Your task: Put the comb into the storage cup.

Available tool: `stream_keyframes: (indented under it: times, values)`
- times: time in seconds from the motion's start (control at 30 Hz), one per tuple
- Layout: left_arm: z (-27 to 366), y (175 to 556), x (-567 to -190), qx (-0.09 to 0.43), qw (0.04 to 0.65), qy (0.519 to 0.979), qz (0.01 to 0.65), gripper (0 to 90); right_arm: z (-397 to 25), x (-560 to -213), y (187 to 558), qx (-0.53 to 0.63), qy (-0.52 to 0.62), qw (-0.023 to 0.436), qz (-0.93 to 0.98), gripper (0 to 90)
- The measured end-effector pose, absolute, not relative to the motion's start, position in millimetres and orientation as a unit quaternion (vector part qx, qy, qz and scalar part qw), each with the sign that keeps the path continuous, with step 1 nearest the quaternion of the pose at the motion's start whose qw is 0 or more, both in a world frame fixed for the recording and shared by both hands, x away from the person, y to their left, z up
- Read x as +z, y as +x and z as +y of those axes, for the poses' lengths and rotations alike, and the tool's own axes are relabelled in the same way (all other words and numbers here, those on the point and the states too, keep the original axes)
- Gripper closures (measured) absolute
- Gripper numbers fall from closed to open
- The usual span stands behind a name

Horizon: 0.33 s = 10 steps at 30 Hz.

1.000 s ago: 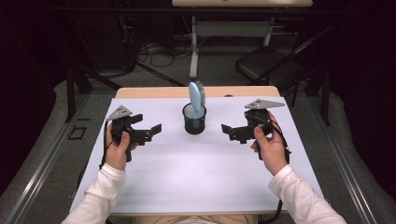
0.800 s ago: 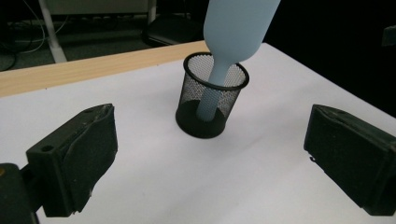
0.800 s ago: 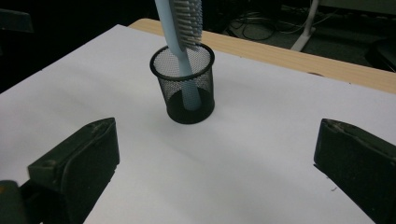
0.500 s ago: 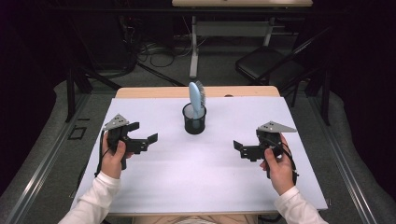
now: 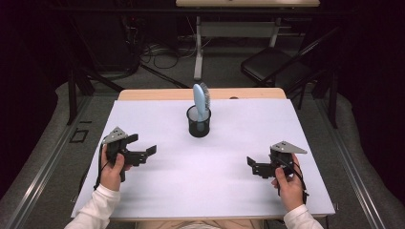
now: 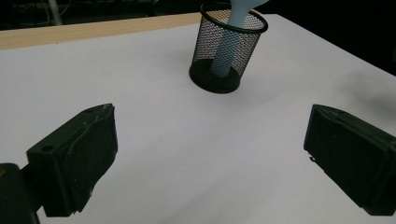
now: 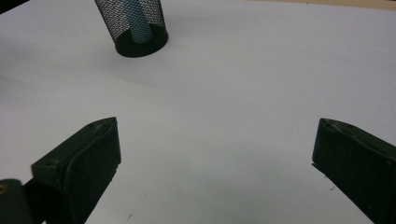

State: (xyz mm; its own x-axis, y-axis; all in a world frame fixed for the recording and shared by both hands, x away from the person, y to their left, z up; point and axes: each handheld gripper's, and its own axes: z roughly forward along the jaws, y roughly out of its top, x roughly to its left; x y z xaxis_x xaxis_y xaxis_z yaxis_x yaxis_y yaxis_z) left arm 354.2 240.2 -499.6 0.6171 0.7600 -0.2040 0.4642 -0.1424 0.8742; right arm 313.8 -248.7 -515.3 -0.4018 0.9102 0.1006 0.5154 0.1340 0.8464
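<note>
A black mesh cup (image 5: pixel 198 125) stands upright on the far middle of the white table (image 5: pixel 210 186), with a light blue brush (image 5: pixel 201 99) standing in it, bristles up. My left gripper (image 5: pixel 142 145) hovers at the near left, open and holding nothing. My right gripper (image 5: pixel 253 167) hovers at the near right, also open and holding nothing. In the left gripper view, the gripper (image 6: pixel 210 163) has its jaws wide apart, and the cup (image 6: pixel 243 56) with the brush handle (image 6: pixel 226 46) sits ahead. The right gripper view has the gripper (image 7: pixel 215 172) open, with the cup (image 7: pixel 147 23) far ahead on the left.
A bare wooden strip (image 5: pixel 143 94) runs along the table's far edge. Beyond the table are a folding chair (image 5: pixel 274 67), a desk leg (image 5: pixel 197 52) and cables on the dark floor. White surface lies between the grippers and the cup.
Both grippers have drawn back from the cup toward the person and moved outward, the right one farther. The cup and brush have not moved.
</note>
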Motion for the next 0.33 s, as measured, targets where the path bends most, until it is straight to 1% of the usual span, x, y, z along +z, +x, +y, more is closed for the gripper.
stream_keyframes:
  times: [0.33]
  values:
    - [250.0,353.8,-505.2,0.149,0.511,0.736,0.419,3.0,-253.6,-525.9,312.3,0.429,0.498,0.237,0.715,0.7]
